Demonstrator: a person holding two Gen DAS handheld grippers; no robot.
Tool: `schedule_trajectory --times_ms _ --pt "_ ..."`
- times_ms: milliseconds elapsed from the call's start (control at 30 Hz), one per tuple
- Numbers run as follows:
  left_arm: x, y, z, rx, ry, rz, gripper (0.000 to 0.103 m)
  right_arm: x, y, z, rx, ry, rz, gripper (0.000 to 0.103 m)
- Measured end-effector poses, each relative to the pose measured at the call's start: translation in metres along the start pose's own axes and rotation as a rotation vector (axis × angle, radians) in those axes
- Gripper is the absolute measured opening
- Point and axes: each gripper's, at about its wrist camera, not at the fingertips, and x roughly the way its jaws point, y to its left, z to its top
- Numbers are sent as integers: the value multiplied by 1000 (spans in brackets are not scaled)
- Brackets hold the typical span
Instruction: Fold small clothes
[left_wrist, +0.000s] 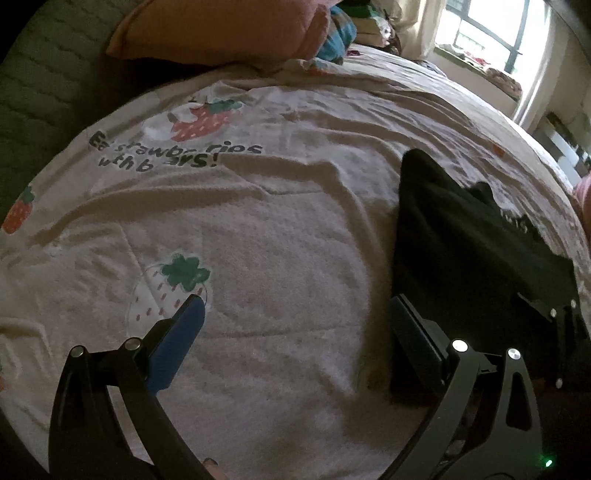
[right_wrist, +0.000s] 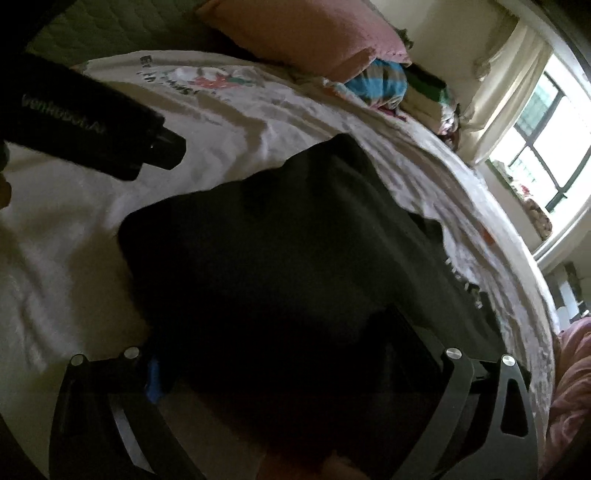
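Right of left gripper (left_wrist: 295, 328), black garment (left_wrist: 461, 240)

Home bedroom. A cream cotton bedsheet printed with strawberries (left_wrist: 280, 221) covers the bed; a pink fabric pillow (right_wrist: 306, 33) lies at the far end, and pale curtains (right_wrist: 506, 74) flank a bright window (right_wrist: 554, 122) far right.

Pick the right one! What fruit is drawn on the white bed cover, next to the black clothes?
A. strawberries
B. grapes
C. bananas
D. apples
A. The white bed cover has red strawberries with green leaves printed on it, above black lettering. The black clothes lie on it off to the right.
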Motion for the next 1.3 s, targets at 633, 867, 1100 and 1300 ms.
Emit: schedule_trajectory --times_ms 633,867,1100,1300 --pt "47 -71 43 -110 181 -339 93 -52 -24 -18 49 -221 -30 20" --pt "57 -82 45 -122 206 -371 69 -66 -38 -27 107 -256 -24 17" --pt "18 -121 50 -22 126 -404 21 -86 -54 -38 162 -301 -44 16" --pt "-18 -155 53 50 69 -420 20 -115 -76 -57 222 -353 -102 15"
